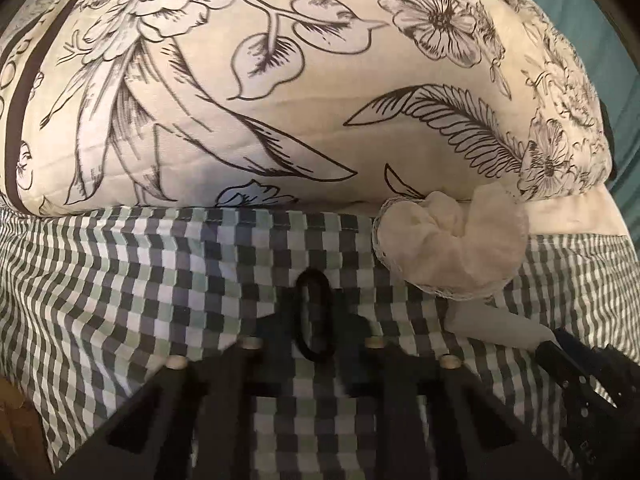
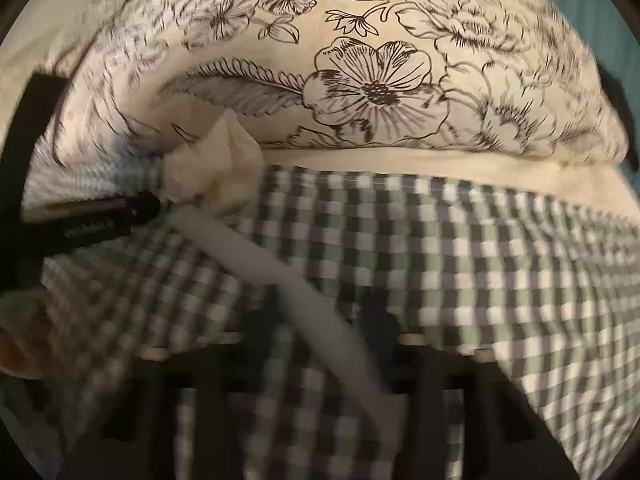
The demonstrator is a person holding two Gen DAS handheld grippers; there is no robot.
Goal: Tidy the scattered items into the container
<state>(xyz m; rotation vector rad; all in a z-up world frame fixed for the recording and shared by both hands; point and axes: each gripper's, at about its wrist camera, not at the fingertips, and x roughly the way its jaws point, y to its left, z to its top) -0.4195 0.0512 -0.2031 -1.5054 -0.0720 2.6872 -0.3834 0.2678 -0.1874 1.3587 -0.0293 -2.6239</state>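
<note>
Black fingers of my left gripper (image 1: 314,320) sit low in the frame, pinched narrow on a thin black hair tie (image 1: 313,316): light, limp, best held across the loop. My right gripper (image 2: 320,344), blurred at the bottom of its view, has a stiff white stick (image 2: 280,276) between near-closed jaws. A soft cream scrunchie (image 1: 448,236) lies right of centre, against the floral pillow (image 1: 280,80), on the checked sheet (image 1: 140,260).

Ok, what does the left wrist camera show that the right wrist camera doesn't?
Only the left wrist view shows the black hair tie, which sits between the fingers of the left gripper. Only the right wrist view shows what looks like a hand at its left edge. Both show the cream scrunchie, the white stick, the floral pillow and the checked sheet.
</note>
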